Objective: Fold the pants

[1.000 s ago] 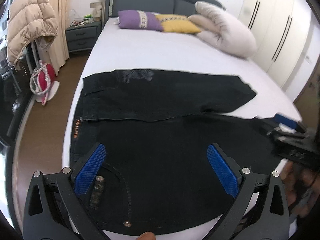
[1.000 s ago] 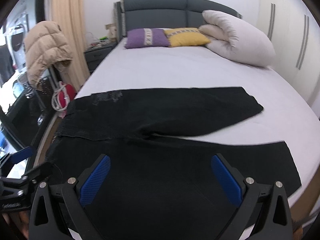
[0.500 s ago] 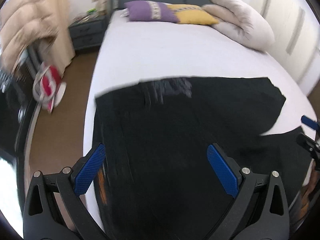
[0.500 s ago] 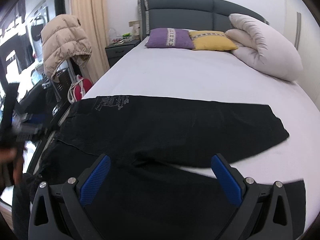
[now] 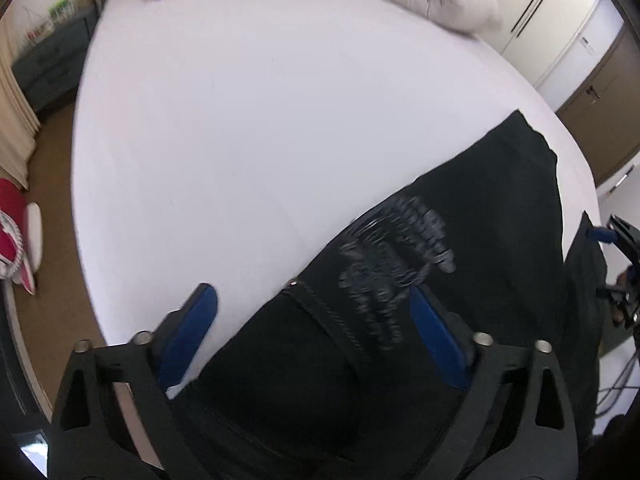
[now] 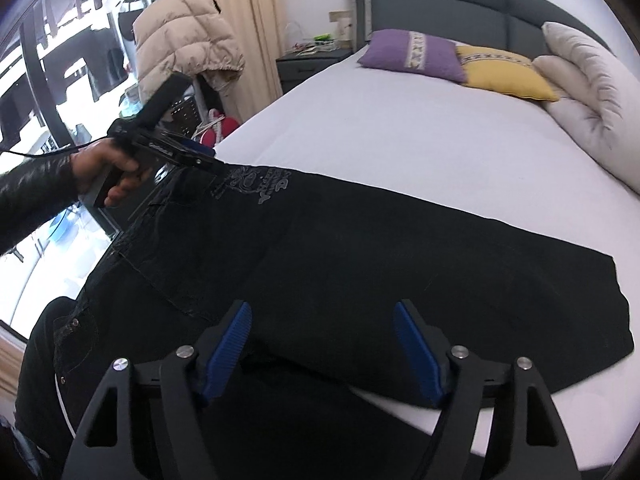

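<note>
The black pants (image 6: 360,264) lie flat across the near end of the bed (image 6: 420,136), waistband toward 9 o'clock in the right wrist view and the far leg's hem toward 3 o'clock. The near leg runs under the right tongs (image 6: 322,350) and off the bottom of that view.

The step in hand looks like taking hold of the far leg's long edge to fold the pants lengthwise. The left tongs (image 5: 312,334) sit over the far corner of the waistband, beside the grey printed emblem (image 5: 394,268); their jaws are closing, one blue pad over bare sheet and the other over the cloth, nothing pinched yet. The right tongs' jaws are closing too, with cloth below and between them but not gripped. To do this well, each pair should bite only the top layer near the edge, the two grips should sit well apart along the same edge, and both should lift together so the leg carries over without twisting.

A second ago the left tongs hung wide over the near waistband by the pocket rivets; now they are at the far side and narrower. The right tongs were also wider, looking squarely up the bed; now that view takes in more of the jacket (image 6: 186,36) at 10 o'clock and the person's hand (image 6: 108,168).
</note>
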The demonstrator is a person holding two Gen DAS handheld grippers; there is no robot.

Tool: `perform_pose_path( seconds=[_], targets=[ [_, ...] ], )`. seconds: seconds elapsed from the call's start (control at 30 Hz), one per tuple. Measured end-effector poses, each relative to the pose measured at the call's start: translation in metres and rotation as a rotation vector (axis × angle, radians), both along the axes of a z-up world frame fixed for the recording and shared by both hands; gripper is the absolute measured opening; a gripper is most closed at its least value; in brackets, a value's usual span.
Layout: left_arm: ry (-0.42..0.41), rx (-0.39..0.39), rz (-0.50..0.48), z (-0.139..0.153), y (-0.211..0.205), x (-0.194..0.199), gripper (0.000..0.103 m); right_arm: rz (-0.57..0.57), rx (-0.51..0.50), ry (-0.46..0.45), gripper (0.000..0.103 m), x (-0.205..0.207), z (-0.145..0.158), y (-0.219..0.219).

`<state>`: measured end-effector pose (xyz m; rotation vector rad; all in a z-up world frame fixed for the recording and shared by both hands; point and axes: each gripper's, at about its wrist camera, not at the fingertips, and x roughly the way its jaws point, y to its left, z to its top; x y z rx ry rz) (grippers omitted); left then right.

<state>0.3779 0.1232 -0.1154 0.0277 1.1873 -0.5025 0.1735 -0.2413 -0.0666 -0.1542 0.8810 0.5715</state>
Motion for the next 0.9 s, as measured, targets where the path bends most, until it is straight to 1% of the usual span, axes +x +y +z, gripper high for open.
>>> perform_pose_path(
  seconds=[0.03,0.07,0.1,0.17,0.2,0.23,0.27,0.33,0.43,0.57,0.63,0.7,0.77,0.83,0.87,0.9],
  targets=[
    [0.022,0.004,-0.011,-0.006,0.001,0.004,0.071,0.006,0.001,0.005,0.073,0.005,0.0,0.001],
    [0.037,0.023,-0.029,-0.013,0.0,0.008,0.066,0.012,0.002,0.009,0.071,0.01,-0.001,0.002],
    [0.033,0.048,-0.046,-0.017,-0.002,0.011,0.063,0.016,0.0,0.013,0.068,0.016,-0.003,0.003],
    [0.031,0.052,-0.067,-0.019,-0.003,0.016,0.05,0.03,-0.001,0.022,0.065,0.026,-0.003,0.007],
    [0.035,0.051,-0.07,-0.018,-0.003,0.019,0.036,0.042,-0.002,0.022,0.064,0.032,-0.003,0.01],
    [0.036,0.056,-0.07,-0.018,-0.002,0.022,0.027,0.054,-0.011,0.021,0.064,0.039,-0.002,0.014],
    [0.032,0.064,-0.071,-0.017,-0.003,0.023,0.025,0.07,-0.019,0.023,0.062,0.047,-0.001,0.019],
    [0.007,0.082,-0.077,-0.015,-0.006,0.02,0.013,0.099,-0.028,0.023,0.06,0.061,-0.001,0.029],
    [-0.062,0.101,-0.068,-0.005,-0.008,0.009,0.007,0.148,-0.063,0.026,0.058,0.087,0.002,0.049],
    [-0.209,0.109,-0.051,0.019,-0.013,-0.018,0.006,0.229,-0.14,0.002,0.056,0.112,0.006,0.08],
    [-0.26,0.11,-0.051,0.029,-0.014,-0.03,0.006,0.268,-0.157,0.005,0.056,0.125,0.005,0.096],
    [-0.293,0.104,-0.055,0.04,-0.012,-0.04,0.006,0.313,-0.2,-0.003,0.056,0.136,0.0,0.113],
    [-0.316,0.095,-0.057,0.042,-0.012,-0.047,0.006,0.353,-0.247,-0.001,0.056,0.145,-0.006,0.125],
    [-0.325,0.078,-0.051,0.035,-0.017,-0.058,0.006,0.385,-0.306,0.01,0.056,0.155,-0.015,0.137],
    [-0.327,0.075,-0.048,0.033,-0.019,-0.06,0.006,0.395,-0.32,0.028,0.053,0.16,-0.02,0.14],
    [-0.328,0.072,-0.049,0.032,-0.02,-0.06,0.006,0.403,-0.335,0.052,0.042,0.167,-0.026,0.143]
  ],
)
